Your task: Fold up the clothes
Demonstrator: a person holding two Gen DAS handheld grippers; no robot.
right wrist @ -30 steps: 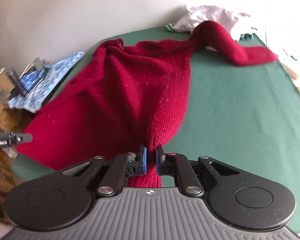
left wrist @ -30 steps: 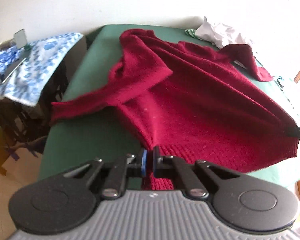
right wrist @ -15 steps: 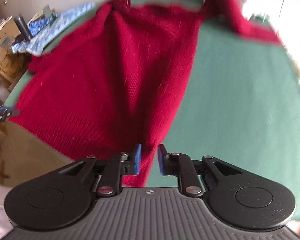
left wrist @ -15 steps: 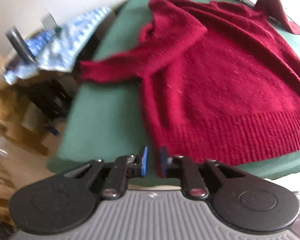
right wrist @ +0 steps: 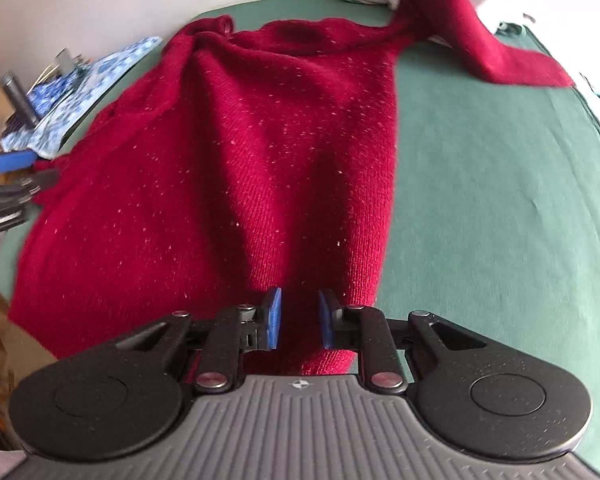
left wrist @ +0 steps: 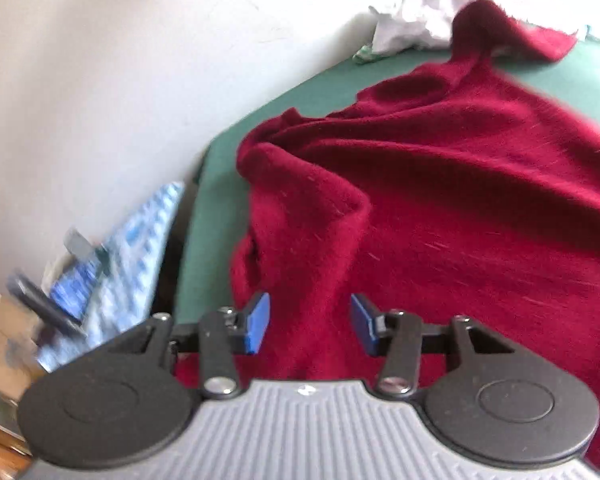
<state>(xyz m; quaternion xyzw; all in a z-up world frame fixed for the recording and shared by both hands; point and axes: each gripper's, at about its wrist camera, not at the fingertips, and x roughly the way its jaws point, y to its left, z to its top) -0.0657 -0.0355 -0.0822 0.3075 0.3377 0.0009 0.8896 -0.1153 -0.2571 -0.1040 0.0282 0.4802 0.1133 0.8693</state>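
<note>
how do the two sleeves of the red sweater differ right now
The far sleeve stretches out flat across the green table toward the white clothes pile; the near sleeve is bunched and folded by the table's left edge. The far sleeve lies well away from both grippers; the near sleeve sits right ahead of the left gripper, whose jaws are opening. Both are the same dark red knit and neither is gripped.
</note>
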